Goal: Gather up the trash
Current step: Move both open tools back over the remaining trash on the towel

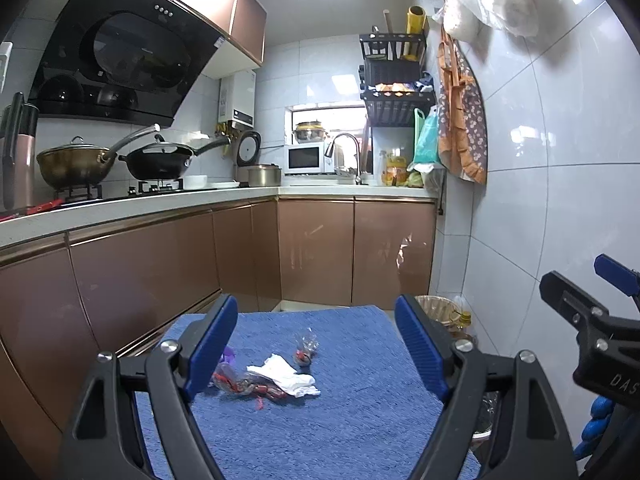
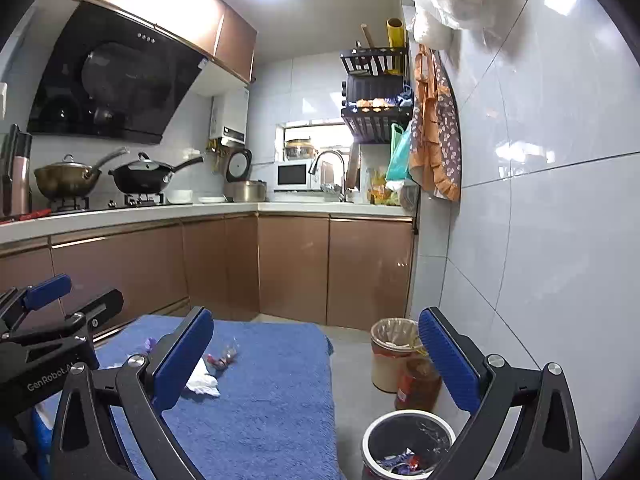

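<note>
Trash [image 1: 285, 378] — crumpled white tissue, red and clear wrappers — on blue mat [image 1: 360, 420]; both grippers' jaws wide, empty.

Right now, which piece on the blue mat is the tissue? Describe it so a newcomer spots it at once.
Start at the blue mat on the kitchen floor, in front of the brown cabinets. Near its middle lies a small cluster of litter. The crumpled tissue is the only plain white, soft piece there, with shiny red-and-clear wrappers beside it and another wrapper just beyond.
</note>
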`<state>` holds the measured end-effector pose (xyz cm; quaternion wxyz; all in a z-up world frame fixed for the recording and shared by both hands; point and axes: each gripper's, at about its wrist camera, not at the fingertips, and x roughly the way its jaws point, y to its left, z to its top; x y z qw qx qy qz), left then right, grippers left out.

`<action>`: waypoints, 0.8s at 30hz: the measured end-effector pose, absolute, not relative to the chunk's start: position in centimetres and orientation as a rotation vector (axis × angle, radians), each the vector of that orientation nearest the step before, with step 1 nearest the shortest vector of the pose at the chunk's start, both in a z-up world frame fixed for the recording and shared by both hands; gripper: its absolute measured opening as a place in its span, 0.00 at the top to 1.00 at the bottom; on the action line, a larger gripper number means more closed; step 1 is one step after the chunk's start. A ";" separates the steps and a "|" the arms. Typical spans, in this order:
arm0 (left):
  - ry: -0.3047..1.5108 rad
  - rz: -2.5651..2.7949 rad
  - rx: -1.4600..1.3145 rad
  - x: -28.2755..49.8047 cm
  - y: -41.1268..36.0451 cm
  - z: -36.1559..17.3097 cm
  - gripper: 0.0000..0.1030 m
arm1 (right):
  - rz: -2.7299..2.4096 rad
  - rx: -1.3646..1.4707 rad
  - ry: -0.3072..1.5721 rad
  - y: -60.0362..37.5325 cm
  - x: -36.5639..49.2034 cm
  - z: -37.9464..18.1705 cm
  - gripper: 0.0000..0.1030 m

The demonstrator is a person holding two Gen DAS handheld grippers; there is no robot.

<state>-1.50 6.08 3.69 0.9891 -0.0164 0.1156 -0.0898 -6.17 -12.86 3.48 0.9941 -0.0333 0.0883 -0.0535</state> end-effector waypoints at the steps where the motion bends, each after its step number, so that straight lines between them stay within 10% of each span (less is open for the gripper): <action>1: 0.226 -0.179 -0.036 -1.7 6.3 3.8 0.22 | -0.101 -0.066 0.171 -12.7 -6.3 3.6 0.00; 24: 0.409 -0.138 -0.079 4.4 12.2 -2.6 0.22 | 0.037 -0.070 0.324 -10.9 -0.3 0.7 0.00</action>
